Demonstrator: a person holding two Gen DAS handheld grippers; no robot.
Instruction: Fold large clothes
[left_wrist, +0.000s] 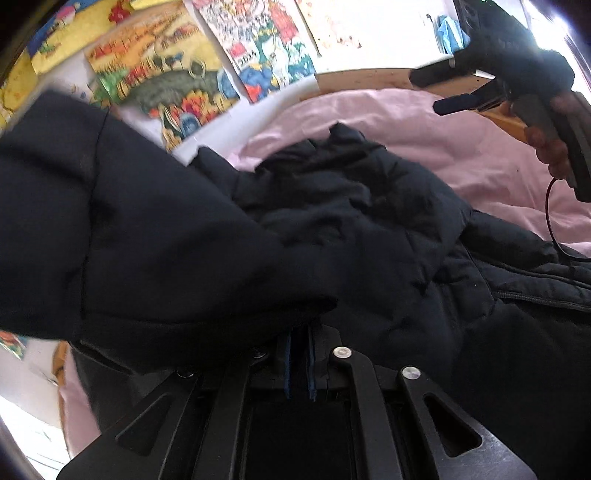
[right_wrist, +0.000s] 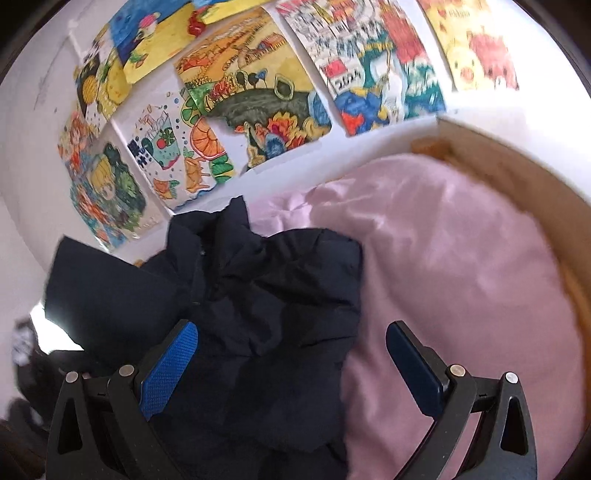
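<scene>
A dark navy padded jacket (left_wrist: 351, 206) lies crumpled on pink bedding (left_wrist: 461, 147). My left gripper (left_wrist: 299, 347) sits at the bottom of the left wrist view, its blue pads pressed together on a fold of the jacket's fabric, which drapes up and to the left over the fingers. In the right wrist view the same jacket (right_wrist: 266, 288) spreads below my right gripper (right_wrist: 291, 354), whose blue pads stand wide apart above the cloth with nothing pinched. The right gripper (left_wrist: 432, 90) also shows at the upper right of the left wrist view, held by a hand (left_wrist: 550, 155) and open.
Colourful drawings (right_wrist: 243, 92) cover the white wall behind the bed. A wooden bed frame (right_wrist: 517, 173) curves round the pink bedding (right_wrist: 461, 258) at the right. A thin red cable (left_wrist: 550, 221) hangs from the right gripper's handle.
</scene>
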